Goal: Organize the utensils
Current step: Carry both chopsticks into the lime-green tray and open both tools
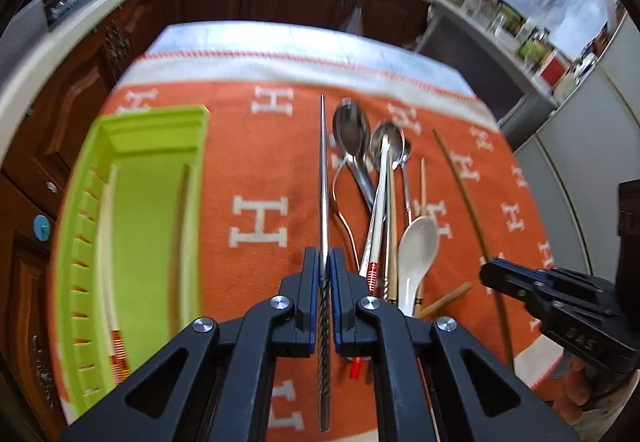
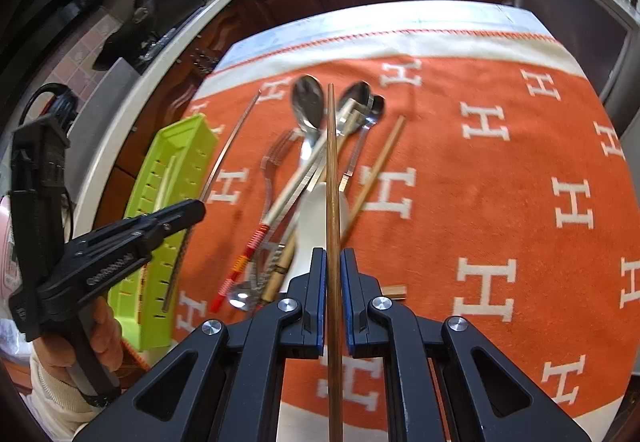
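left wrist view: the left gripper (image 1: 325, 262) has its jaws pinched on a metal chopstick (image 1: 323, 170), which runs straight out between the pads and clear above the orange cloth (image 1: 256, 146). it looks thin, stiff, smooth and light; the twisted section between the pads should give more bite than the slick bare shaft further out. to the left lies the green tray (image 1: 80, 234), already holding a couple of long sticks. just right of the chopstick sits the utensil pile (image 1: 380, 202): steel spoons, a fork and a white ceramic spoon (image 1: 416, 254), which is probably the one breakable piece and best taken by its handle

right wrist view: the right gripper (image 2: 333, 266) has its jaws closed on a wooden chopstick (image 2: 331, 162), though a thin gap shows beside each pad, so the hold looks light. wood should slip less than steel and weighs almost nothing, but held near one end the long free part could swing. the pile lies beneath and left of it, another wooden stick (image 2: 380, 166) to its right, the tray at far left
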`<state>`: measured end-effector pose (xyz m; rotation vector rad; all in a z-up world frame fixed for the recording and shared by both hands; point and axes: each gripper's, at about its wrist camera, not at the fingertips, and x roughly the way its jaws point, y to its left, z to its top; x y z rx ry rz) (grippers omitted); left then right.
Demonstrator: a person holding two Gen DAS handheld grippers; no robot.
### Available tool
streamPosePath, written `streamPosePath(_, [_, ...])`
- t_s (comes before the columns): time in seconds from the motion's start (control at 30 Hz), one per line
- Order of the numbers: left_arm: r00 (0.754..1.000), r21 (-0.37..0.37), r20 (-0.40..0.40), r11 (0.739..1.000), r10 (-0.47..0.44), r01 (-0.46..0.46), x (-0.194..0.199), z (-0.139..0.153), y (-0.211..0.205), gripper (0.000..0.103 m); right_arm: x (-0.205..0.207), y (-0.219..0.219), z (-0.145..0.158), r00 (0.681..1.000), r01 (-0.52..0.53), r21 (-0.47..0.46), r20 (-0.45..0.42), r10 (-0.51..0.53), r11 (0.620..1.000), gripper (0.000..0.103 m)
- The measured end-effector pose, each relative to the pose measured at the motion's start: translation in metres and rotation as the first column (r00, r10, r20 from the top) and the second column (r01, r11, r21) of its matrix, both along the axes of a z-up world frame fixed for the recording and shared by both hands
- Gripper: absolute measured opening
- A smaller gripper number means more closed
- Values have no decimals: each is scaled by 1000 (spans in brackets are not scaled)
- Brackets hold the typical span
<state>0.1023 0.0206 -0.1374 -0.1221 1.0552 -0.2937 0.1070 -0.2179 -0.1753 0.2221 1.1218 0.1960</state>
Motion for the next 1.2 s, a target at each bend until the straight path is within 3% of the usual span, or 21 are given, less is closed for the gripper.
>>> streamPosePath(0.2, [996, 20, 72, 998, 54, -56, -28, 34, 37, 3, 3, 33, 27, 998, -60, 26, 29, 59, 998, 7])
streamPosePath(0.47, [980, 72, 73, 979, 184, -189, -47, 25, 97, 3, 26, 123, 47, 985, -174, 67, 14, 173, 982, 7])
streamPosePath(0.7, [973, 98, 43, 968, 227, -230, -44, 9, 127, 4, 48, 191, 26, 978, -176, 115, -92, 187, 978, 7])
streamPosePath(0.93, [959, 85, 41, 955, 280, -283, -45, 9, 150, 22, 64, 216, 2, 972, -147, 130, -166, 168, 981, 7])
streamPosePath(1.07, [949, 96, 52, 944, 312, -316, -43, 12, 159, 24, 71, 222, -8, 968, -125, 134, -199, 150, 983, 8])
streamPosePath(1.13, [946, 98, 54, 941, 320, -324, -43, 12, 163, 27, 75, 225, -16, 962, -121, 142, -226, 151, 982, 10])
streamPosePath(1.2, [943, 97, 52, 938, 329, -333, -43, 12, 164, 29, 76, 228, -20, 960, -113, 151, -238, 147, 982, 19])
